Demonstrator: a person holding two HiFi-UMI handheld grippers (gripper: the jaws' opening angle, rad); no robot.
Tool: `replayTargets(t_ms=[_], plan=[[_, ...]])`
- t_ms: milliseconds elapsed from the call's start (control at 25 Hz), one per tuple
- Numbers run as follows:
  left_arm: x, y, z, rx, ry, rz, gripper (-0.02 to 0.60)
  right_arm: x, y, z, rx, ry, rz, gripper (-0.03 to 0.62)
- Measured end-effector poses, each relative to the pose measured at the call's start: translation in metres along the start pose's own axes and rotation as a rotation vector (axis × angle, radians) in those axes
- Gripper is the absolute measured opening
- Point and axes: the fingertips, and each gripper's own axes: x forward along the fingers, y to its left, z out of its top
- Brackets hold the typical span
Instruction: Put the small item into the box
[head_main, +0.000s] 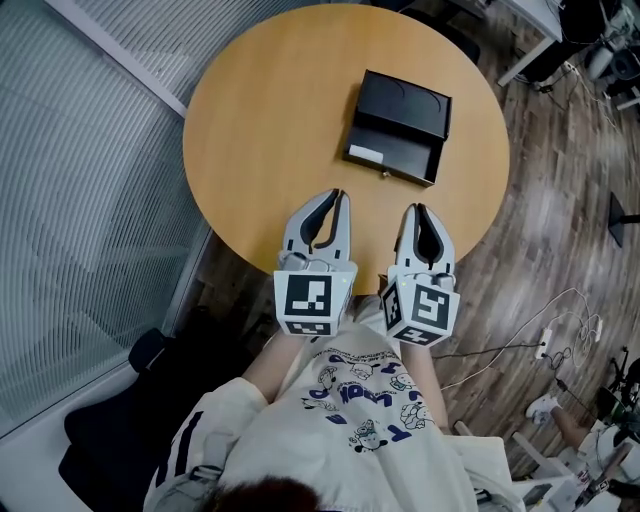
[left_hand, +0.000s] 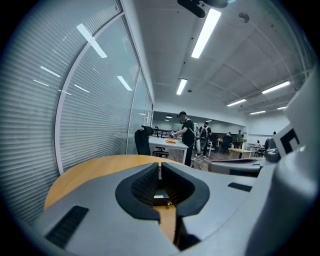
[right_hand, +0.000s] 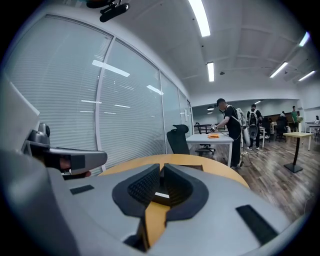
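Far left is a glass wall with blinds (head_main: 80, 180), then the round wooden bench (head_main: 260, 120) takes up most of the head view. The left tongs (head_main: 339, 195) sit low over the near edge of the bench, pointing away from the person. Its own view shows the tips pressed together with nothing between them, just the hollow between the dark pads further back. A bit right of center and further out is the black box (head_main: 405, 105). It's lying open with something pale in the near left corner of the tray. The small item (head_main: 384, 174) is on the bench just beside the box's near edge, not in it, and it's honestly too tiny to say what it is. It's well apart from both tongs. The right tongs (head_main: 418, 208) are beside the left one, also near the bench edge, closed up tight and empty too. Off to the right is wood floor (head_main: 560, 200) with some loose cables (head_main: 556, 322) on it.
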Motion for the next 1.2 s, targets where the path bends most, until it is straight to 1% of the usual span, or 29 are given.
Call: replayTargets(t_ms=[480, 760, 1000, 1200], plan=[[0.037, 0.015, -0.011, -0.039, 0.053, 0.05, 0.029, 0.049, -0.014, -0.004, -0.023, 0.062, 0.045, 0.044], [0.06, 0.026, -0.023, -0.076, 0.104, 0.1, 0.029, 0.083, -0.017, -0.014, -0.05, 0.137, 0.123, 0.044], [0.076, 0.028, -0.033, -0.096, 0.145, 0.14, 0.029, 0.109, -0.019, -0.03, -0.083, 0.224, 0.214, 0.044], [0.087, 0.031, -0.048, -0.135, 0.179, 0.175, 0.029, 0.129, -0.021, -0.044, -0.11, 0.279, 0.266, 0.044]])
